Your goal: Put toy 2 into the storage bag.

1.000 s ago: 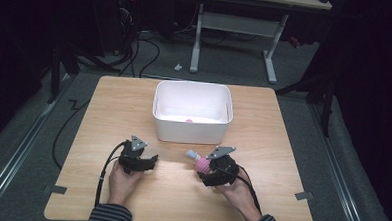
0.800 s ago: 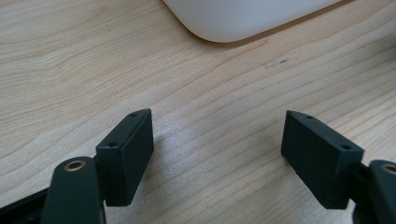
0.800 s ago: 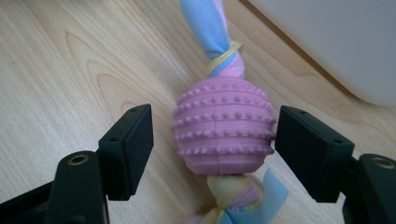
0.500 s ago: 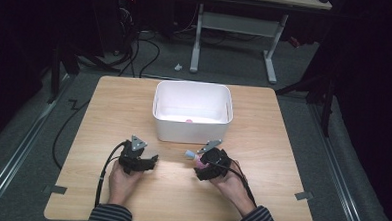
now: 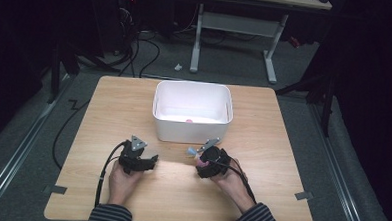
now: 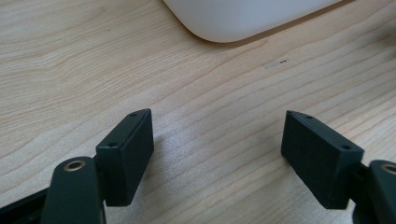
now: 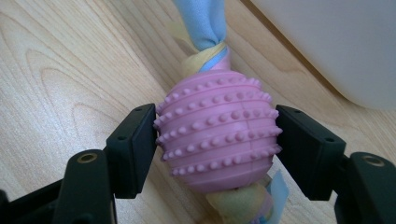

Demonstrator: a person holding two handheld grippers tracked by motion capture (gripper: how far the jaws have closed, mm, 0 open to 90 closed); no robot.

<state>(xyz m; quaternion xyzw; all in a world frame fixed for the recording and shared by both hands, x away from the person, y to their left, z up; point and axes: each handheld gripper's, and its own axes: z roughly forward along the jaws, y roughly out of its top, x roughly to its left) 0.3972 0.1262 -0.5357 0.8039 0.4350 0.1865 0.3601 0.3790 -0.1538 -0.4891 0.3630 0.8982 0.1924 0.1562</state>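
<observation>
Pink knobbed ball toy [image 7: 217, 133] on the table [image 5: 282, 144], my right hand-held gripper [image 7: 217, 140] just closed across it, cloth-tail axis pointing toward tub [image 5: 192, 113], my left hand-held gripper [image 6: 217, 149] agape.

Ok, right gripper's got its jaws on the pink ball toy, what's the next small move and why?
Probably lift it straight up a little. The right gripper has just been closing and its jaws now touch both sides of the pink studded ball, which lies on the table beside the white bin. A short lift tests the grip before carrying it over the bin's wall.
</observation>
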